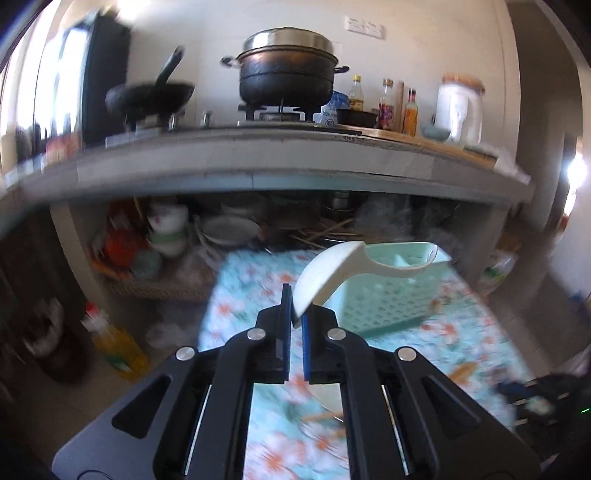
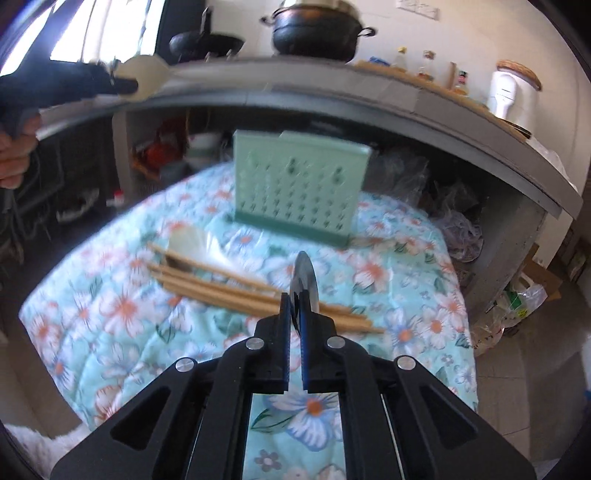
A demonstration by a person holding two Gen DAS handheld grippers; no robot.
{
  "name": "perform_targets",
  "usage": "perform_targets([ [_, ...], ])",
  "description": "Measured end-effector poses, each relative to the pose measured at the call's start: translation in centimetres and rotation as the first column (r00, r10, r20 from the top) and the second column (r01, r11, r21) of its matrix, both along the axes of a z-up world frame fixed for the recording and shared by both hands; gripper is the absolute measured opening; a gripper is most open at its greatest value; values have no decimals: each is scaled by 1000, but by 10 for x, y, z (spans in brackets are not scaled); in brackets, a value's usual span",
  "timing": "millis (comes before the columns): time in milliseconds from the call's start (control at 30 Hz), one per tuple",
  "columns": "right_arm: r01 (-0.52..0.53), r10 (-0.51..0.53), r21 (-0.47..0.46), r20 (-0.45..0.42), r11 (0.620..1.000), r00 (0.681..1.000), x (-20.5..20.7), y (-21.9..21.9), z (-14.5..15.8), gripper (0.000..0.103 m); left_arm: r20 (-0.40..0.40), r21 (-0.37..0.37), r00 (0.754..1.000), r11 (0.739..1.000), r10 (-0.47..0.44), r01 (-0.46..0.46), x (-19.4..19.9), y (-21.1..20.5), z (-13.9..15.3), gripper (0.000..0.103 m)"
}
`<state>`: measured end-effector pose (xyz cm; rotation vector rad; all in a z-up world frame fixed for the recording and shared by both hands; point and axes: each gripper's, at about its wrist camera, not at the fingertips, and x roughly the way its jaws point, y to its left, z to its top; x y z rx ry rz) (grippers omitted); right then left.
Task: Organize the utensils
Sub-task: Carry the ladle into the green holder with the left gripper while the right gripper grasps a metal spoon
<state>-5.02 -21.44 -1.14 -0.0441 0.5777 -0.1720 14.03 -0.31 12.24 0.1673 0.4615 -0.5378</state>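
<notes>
Utensil basket [image 2: 301,190] stands upright on the quilt [image 2: 406,295], ahead of the right gripper [image 2: 295,314]. Chopsticks [image 2: 229,291] lie on the quilt between basket and gripper, reaching left of the tips. A spoon [image 2: 186,240] rests among their far-left ends. Counter [image 2: 461,118] overhangs behind the basket.

A long grey concrete counter [image 1: 258,158] runs across a small kitchen with pale walls [image 1: 207,33]. On it a gas stove [image 1: 273,114] carries a black pot [image 1: 286,70] with a steel lid and a dark wok [image 1: 151,96]; sauce bottles [image 1: 388,105] and a white jar [image 1: 460,107] stand to the right. Bowls and plates [image 1: 170,229] crowd the open shelf below. A floral quilt [image 2: 110,314] covers the low surface in front. Bright daylight enters through a window [image 2: 110,26] at the left, and the floor [image 2: 517,369] is pale tile.
</notes>
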Motion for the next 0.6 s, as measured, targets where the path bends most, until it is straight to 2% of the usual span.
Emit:
perform_targets([
  [100, 13, -15, 45, 50, 999, 999, -5, -19, 13, 4, 67, 160, 998, 987, -17, 6, 19, -33, 23, 3],
  [167, 18, -23, 71, 65, 997, 998, -6, -31, 16, 4, 109, 283, 993, 959, -43, 10, 27, -56, 31, 3],
  [233, 18, -26, 106, 70, 994, 997, -6, -41, 16, 4, 132, 400, 989, 916, -63, 5, 33, -77, 32, 3],
  [333, 20, -29, 119, 72, 993, 997, -4, -49, 15, 4, 156, 566, 984, 824, -81, -22, 47, -107, 23, 3],
  [467, 12, -22, 128, 79, 992, 997, -4, -51, 13, 4, 139, 693, 985, 720, -101, -24, 64, -130, 7, 3],
  [533, 9, -20, 131, 82, 991, 996, -4, -51, 13, 4, 99, 725, 989, 689, -113, 6, 68, -138, 0, 3],
  [600, 6, -18, 137, 85, 991, 996, -5, -52, 13, 4, 60, 741, 992, 671, -113, 32, 73, -146, -7, 5],
])
